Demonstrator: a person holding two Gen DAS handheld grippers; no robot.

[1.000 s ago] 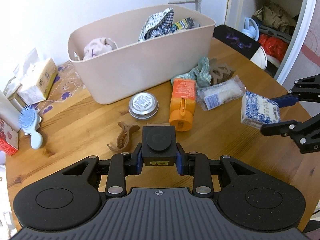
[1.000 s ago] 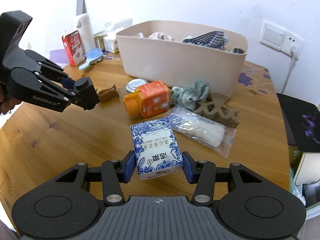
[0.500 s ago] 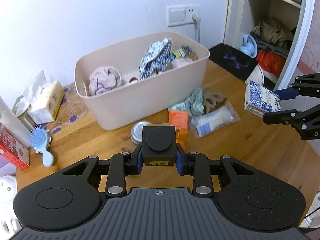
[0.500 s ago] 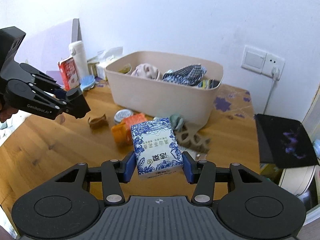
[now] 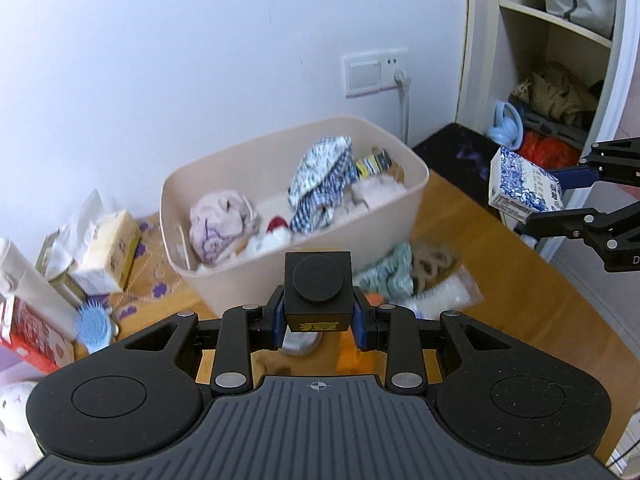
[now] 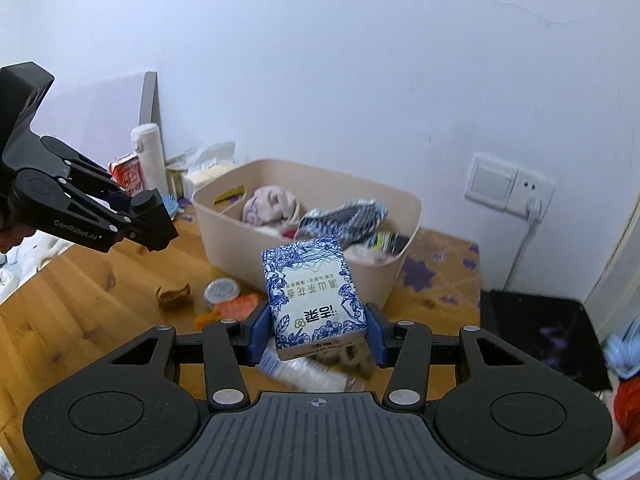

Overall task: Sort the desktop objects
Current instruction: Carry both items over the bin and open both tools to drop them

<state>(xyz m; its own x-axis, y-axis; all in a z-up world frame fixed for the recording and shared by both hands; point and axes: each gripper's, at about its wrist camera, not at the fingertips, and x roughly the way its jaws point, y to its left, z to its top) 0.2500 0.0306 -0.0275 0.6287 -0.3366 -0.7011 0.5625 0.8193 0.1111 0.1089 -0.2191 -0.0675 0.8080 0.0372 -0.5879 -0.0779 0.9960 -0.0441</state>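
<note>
Wooden table (image 6: 72, 296), beige bin (image 5: 248, 276) partly filled. Left gripper (image 5: 318, 322) clamped on black cube (image 5: 318, 290); right gripper (image 6: 318, 334) clamped on blue-white tissue pack (image 6: 314, 292). Tin (image 6: 222, 291), brown hair clip (image 6: 173, 297) remain.

Orange bottle (image 5: 347, 360) mostly hidden (behind jaws); bin contents blurred.

bin (image 5: 276, 264): pale beige
cloth in bin (image 5: 320, 184): blue-and-white check
box right of bin (image 6: 314, 296): white, blue floral print
cube before bin (image 5: 318, 288): black, yellow mark
brush left of bin (image 5: 94, 326): light blue
surface (image 6: 80, 312): orange-brown wood grain
</note>
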